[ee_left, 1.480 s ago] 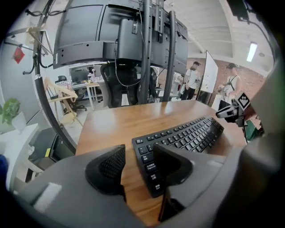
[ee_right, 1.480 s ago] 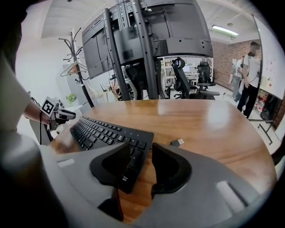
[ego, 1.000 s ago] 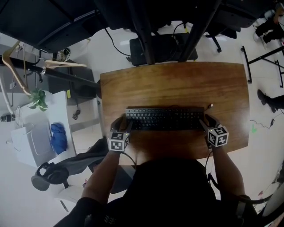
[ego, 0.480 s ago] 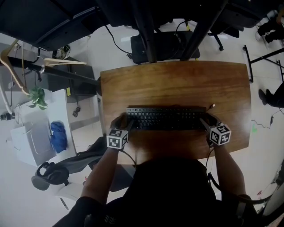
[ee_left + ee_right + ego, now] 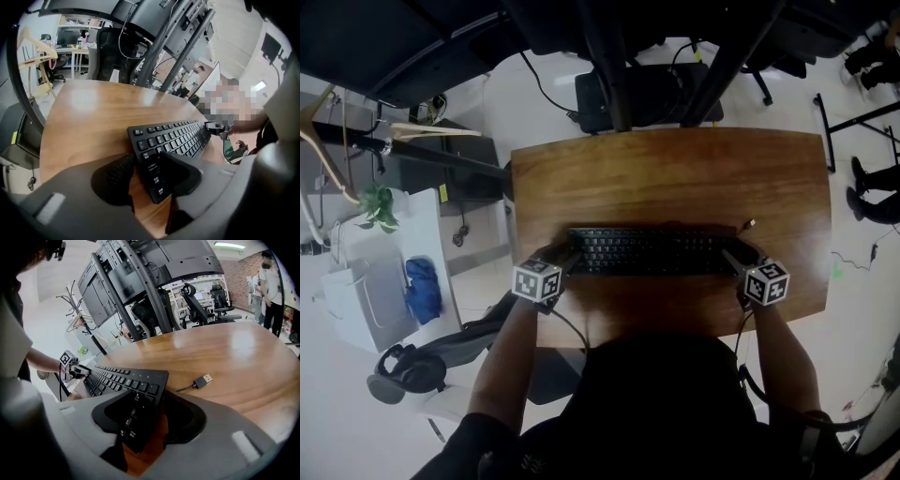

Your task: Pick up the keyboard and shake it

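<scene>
A black keyboard (image 5: pixel 647 251) lies flat across the near half of the wooden table (image 5: pixel 666 178). My left gripper (image 5: pixel 567 258) straddles its left end. In the left gripper view the jaws are closing around that end (image 5: pixel 150 173), with one finger (image 5: pixel 180 171) over the keys and the ribbed pad (image 5: pixel 119 171) beside the far edge. My right gripper (image 5: pixel 729 255) stands open around the right end (image 5: pixel 145 416), and bare wood shows beside one jaw. The keyboard's loose USB plug (image 5: pixel 205 379) rests on the table by the right end.
Black monitor stands and arms (image 5: pixel 619 66) rise behind the table's far edge. A white side unit (image 5: pixel 384 281) with a plant (image 5: pixel 380 208) and a blue item (image 5: pixel 422 289) stands to the left, with headphones (image 5: pixel 403 370) below it. A person stands at the far right (image 5: pixel 272 282).
The left gripper's marker cube has shifted up and left as that gripper tilted at the keyboard's left end. The keyboard and the right gripper have stayed put.
</scene>
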A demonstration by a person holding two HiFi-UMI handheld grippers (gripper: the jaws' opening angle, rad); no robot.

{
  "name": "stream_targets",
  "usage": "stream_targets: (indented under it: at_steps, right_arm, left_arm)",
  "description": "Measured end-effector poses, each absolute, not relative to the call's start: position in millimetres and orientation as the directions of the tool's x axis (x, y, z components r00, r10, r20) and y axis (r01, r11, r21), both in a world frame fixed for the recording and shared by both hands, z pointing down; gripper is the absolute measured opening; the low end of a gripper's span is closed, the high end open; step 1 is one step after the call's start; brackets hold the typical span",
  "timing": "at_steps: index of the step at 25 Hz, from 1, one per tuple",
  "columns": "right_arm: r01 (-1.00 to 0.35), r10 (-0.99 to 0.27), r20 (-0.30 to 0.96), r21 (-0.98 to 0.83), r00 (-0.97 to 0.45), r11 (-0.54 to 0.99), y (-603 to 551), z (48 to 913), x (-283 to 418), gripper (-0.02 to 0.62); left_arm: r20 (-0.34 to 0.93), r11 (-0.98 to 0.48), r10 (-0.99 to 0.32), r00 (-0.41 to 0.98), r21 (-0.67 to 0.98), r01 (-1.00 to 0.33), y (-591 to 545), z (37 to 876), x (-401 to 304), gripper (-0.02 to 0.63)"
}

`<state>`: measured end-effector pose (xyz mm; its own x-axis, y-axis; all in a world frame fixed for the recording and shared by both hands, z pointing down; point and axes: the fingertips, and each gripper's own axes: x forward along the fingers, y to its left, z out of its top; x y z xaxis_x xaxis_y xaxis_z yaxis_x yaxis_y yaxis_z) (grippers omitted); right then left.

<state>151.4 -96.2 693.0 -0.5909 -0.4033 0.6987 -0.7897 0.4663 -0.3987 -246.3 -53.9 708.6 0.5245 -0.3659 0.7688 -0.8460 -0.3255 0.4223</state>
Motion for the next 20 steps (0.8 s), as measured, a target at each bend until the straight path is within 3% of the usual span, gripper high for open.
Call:
stream_targets:
  at_steps: [6,20]
  right_arm:
    - [-0.784,-0.397,0.691,-0.423,-0.604,0.455,-95.6,693.6,150.4,0.207]
    - [-0.775,-0.385,0.678,-0.487,-0.626,0.401,-93.2,693.7,148.1,0.17]
  left_arm:
    - [0.749,-0.311,-0.326,0.577,0.491,-0.814,-53.4,709.7,-244.5,0.161]
    - [0.737,-0.248,-0.387,0.554,0.495,-0.833,-51.7,704.6,-244.2,0.144]
